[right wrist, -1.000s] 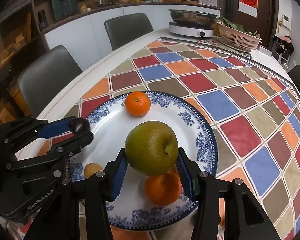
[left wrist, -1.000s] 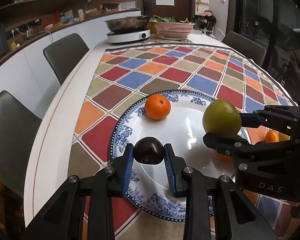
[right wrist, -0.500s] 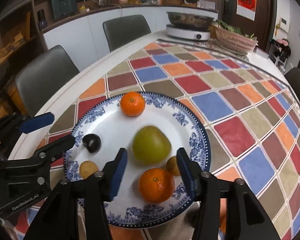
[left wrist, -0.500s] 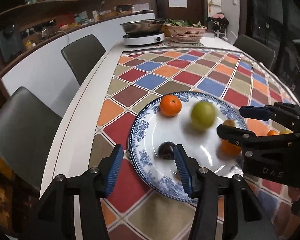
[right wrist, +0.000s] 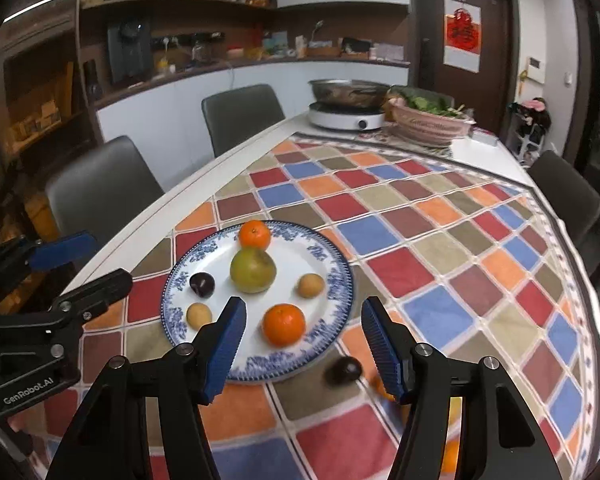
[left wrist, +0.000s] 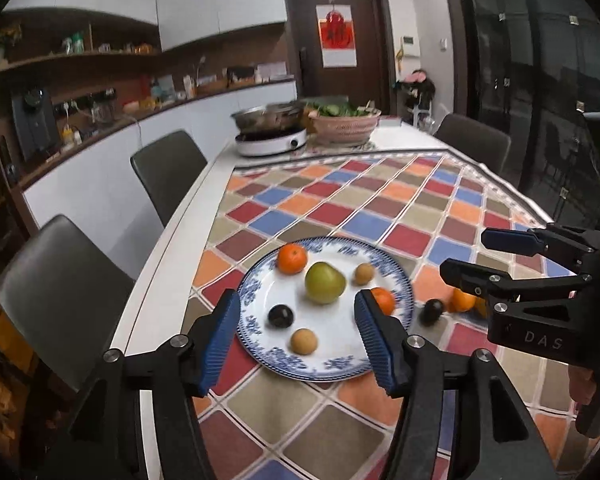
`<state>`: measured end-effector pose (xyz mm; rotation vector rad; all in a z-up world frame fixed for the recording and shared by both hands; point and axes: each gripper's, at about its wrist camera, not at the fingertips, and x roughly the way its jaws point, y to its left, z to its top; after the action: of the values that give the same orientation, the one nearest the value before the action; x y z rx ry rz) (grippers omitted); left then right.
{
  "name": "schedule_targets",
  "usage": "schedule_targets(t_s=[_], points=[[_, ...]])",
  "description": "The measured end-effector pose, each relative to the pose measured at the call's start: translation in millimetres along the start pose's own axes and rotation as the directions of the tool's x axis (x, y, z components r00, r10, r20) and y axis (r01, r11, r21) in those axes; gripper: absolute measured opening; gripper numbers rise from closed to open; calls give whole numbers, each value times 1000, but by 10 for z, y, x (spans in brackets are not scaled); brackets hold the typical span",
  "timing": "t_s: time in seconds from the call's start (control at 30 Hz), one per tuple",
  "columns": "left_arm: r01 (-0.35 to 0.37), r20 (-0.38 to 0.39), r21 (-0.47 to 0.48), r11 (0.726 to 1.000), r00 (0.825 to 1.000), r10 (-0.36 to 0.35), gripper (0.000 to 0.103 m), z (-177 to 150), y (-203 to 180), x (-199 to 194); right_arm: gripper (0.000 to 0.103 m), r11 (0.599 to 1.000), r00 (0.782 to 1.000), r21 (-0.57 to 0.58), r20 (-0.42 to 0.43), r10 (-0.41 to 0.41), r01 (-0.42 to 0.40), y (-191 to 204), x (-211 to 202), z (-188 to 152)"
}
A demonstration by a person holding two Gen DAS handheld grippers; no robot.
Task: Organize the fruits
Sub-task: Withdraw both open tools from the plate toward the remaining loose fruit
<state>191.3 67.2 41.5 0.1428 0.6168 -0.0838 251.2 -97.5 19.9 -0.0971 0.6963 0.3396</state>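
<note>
A blue-and-white plate (left wrist: 400, 280) (right wrist: 336, 264) sits on the checkered tablecloth. On it lie a green apple (left wrist: 325, 282) (right wrist: 253, 269), two oranges (left wrist: 292, 258) (right wrist: 284, 324), a dark plum (left wrist: 281, 316) (right wrist: 202, 285) and two small tan fruits (left wrist: 304, 341) (right wrist: 311, 285). Another dark plum (right wrist: 343, 370) (left wrist: 433, 310) and an orange (left wrist: 462, 300) lie on the cloth right of the plate. My left gripper (left wrist: 298, 338) is open and empty, raised above the plate's near edge. My right gripper (right wrist: 304, 346) is open and empty, raised above the plate's near right.
A hotpot cooker (left wrist: 270, 136) and a basket of greens (left wrist: 346, 124) stand at the table's far end. Dark chairs (left wrist: 168, 176) line the left side, and another (right wrist: 568, 196) stands at the right. The table's white edge (left wrist: 168, 264) runs left of the plate.
Both grippers let go of their fruit, opened wide and pulled back and up from the plate. The green apple and dark plum now rest on the plate.
</note>
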Motion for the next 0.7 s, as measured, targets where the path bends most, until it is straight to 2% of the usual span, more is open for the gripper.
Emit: schedule_targets(t_s=[0.03,0.13,0.37,0.57,0.7], points=[[4,8,0,1000,1000,-4,62,-6,-26,-45,61,1000,1000,4,6,-6,6,-27,-90,-27],[14,35,0,1000,999,-14,64,-38,-145,-218,70,999,999,17,30,-42,42,-96,-322,-124],[57,32,29,998,998,-58,67,-150,-455,-440,70,991,991,69,57,-122,118,-288,-787,-350],[84,15,31,996,996,-85,67,-280,-675,-508,70,983,985,85,47,-169,164,-419,-1010,-569],[84,33,35,996,996,-85,67,-385,-795,-548,70,976,980,112,47,-194,188,-513,-1099,-707]])
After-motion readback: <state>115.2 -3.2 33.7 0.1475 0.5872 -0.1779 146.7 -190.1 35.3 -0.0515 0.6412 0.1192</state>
